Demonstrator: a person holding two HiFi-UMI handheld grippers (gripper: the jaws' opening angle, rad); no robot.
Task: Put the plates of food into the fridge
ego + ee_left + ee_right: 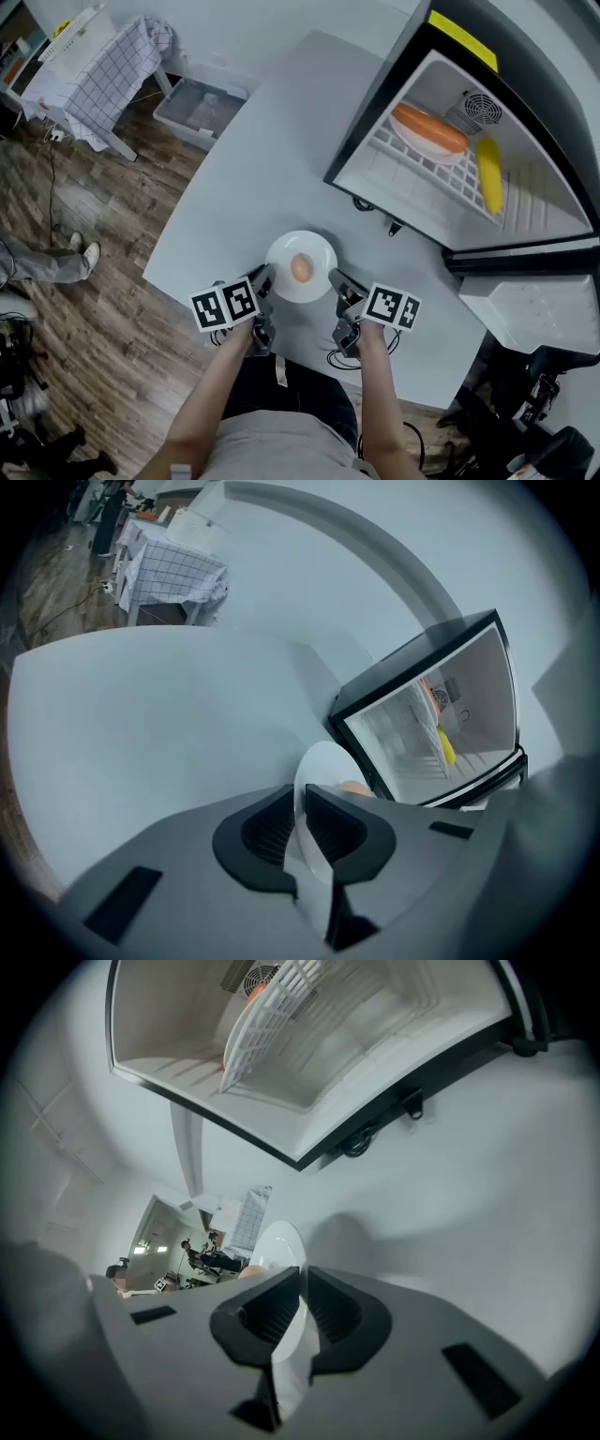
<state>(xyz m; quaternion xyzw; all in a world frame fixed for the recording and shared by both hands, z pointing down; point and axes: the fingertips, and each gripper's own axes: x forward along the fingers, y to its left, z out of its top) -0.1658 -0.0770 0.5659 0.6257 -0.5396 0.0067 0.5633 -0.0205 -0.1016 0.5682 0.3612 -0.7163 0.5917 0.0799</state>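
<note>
A white plate [302, 267] with a peach-coloured piece of food [301, 268] on it is held over the near part of the grey table [234, 159]. My left gripper [263, 277] is shut on the plate's left rim [315, 771]. On the opposite rim [277, 1246] my right gripper [336, 279] is shut too. The small fridge [450, 141] stands open at the right; on its wire shelf [427, 164] rest a plate with a sausage [429, 129] and a yellow corn cob [490, 174].
A clear plastic bin [201, 111] and a rack draped with checked cloth [112, 70] stand on the wooden floor past the table's far left edge. The fridge door [530, 309] hangs open at the right. A person's legs [42, 262] are on the floor at left.
</note>
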